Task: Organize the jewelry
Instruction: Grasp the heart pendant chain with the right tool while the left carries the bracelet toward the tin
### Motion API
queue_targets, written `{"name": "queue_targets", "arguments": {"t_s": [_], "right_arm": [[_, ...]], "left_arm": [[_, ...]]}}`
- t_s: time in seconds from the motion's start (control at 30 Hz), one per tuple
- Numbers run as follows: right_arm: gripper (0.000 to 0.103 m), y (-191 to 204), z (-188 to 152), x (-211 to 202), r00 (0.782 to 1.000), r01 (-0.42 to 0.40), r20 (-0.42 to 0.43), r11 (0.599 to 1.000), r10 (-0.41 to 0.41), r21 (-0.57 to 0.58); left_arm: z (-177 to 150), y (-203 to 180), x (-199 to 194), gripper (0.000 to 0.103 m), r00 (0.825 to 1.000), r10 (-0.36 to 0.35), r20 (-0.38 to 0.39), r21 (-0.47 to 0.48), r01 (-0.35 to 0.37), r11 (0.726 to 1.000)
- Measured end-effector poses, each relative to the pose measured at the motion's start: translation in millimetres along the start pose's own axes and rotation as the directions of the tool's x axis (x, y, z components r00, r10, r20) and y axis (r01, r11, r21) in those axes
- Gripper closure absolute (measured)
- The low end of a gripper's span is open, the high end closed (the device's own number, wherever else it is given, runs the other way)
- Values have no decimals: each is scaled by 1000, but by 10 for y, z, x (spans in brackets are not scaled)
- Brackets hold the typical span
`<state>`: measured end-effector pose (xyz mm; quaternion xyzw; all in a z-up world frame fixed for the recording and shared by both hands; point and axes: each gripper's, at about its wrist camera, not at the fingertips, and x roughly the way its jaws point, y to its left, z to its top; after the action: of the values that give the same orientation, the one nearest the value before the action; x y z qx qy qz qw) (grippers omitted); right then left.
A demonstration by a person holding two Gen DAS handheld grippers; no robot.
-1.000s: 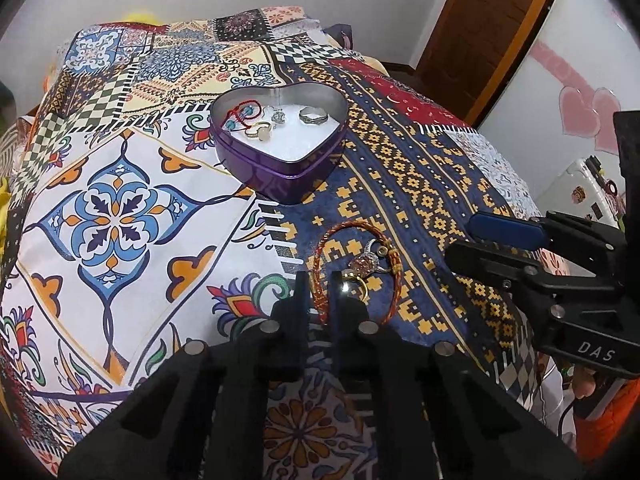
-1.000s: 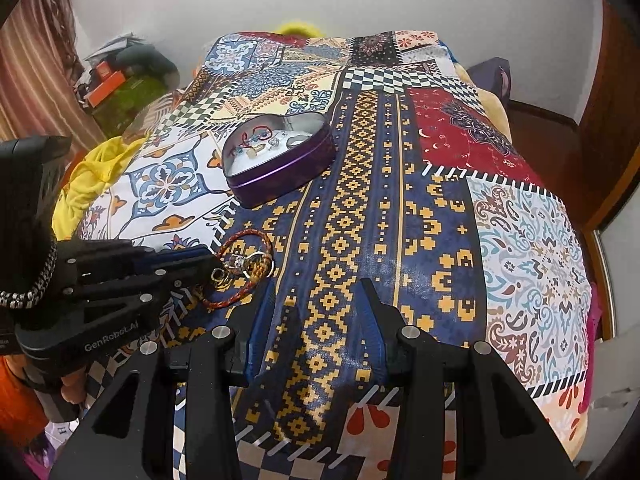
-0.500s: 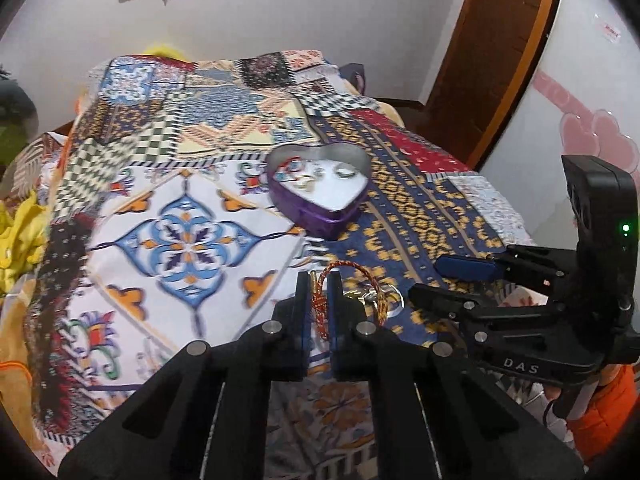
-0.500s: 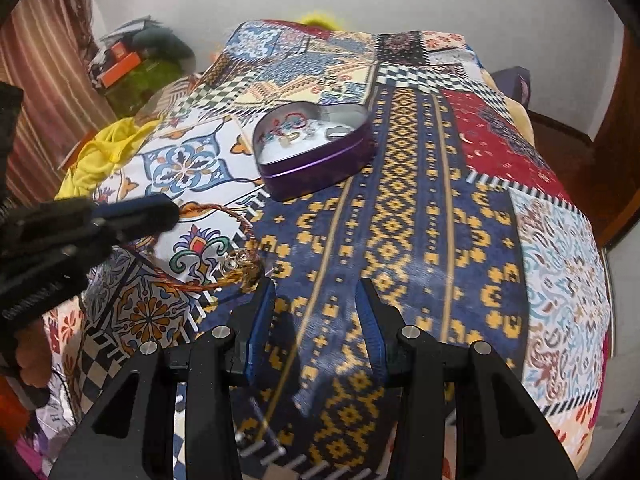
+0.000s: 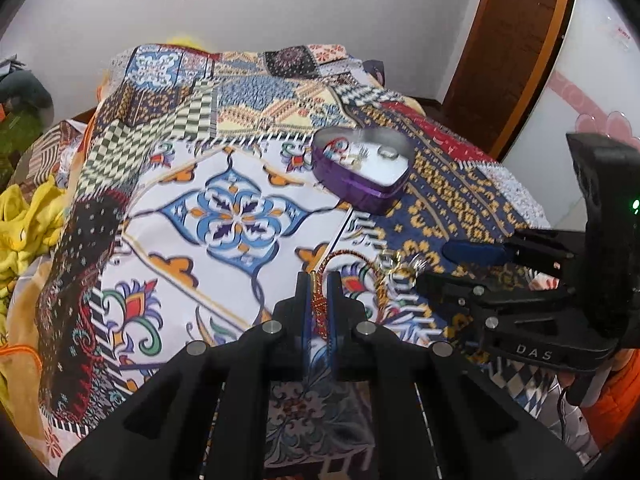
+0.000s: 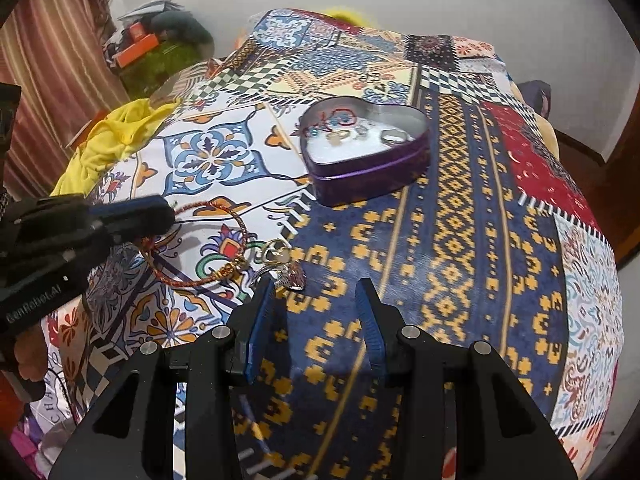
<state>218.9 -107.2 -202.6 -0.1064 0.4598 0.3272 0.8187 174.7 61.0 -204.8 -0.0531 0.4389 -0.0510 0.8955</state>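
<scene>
My left gripper (image 5: 319,280) is shut on a red-and-gold braided bracelet (image 5: 320,304) and holds it above the patterned bedspread. The bracelet's loop and its gold and silver charms (image 6: 280,264) hang toward my right gripper. The bracelet (image 6: 208,248) also shows in the right wrist view beside the left gripper (image 6: 160,216). My right gripper (image 6: 318,292) is open and empty, just right of the charms. A purple heart-shaped tin (image 5: 362,168) lies open farther back, with a red bracelet and rings inside; it also shows in the right wrist view (image 6: 368,152).
The patchwork bedspread (image 6: 460,220) covers the bed. Yellow cloth (image 6: 116,136) lies at the bed's left edge. A wooden door (image 5: 516,40) and a white wall stand at the right. Clutter sits in the far left corner (image 6: 160,36).
My left gripper has lifted the bracelet off the bedspread and pulled back from the tin. The charms now dangle beside my right gripper, which stays open.
</scene>
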Motion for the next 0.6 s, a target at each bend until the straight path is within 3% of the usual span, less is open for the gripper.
{"name": "queue_targets", "arguments": {"t_s": [0.3, 0.37, 0.47, 0.6], "right_arm": [[66, 46, 65, 70, 1000, -26, 16, 1000, 26, 2], [79, 79, 52, 84, 999, -35, 12, 999, 35, -17], [88, 119, 38, 67, 999, -41, 15, 999, 41, -34], [88, 95, 36, 33, 999, -38, 22, 999, 38, -23]], "left_arm": [[-57, -8, 26, 97, 1000, -14, -7, -7, 14, 1000], [-62, -21, 33, 97, 1000, -12, -8, -2, 12, 1000], [-57, -35, 28, 97, 1000, -12, -5, 0, 12, 1000], [-21, -37, -14, 97, 1000, -12, 10, -3, 12, 1000]]}}
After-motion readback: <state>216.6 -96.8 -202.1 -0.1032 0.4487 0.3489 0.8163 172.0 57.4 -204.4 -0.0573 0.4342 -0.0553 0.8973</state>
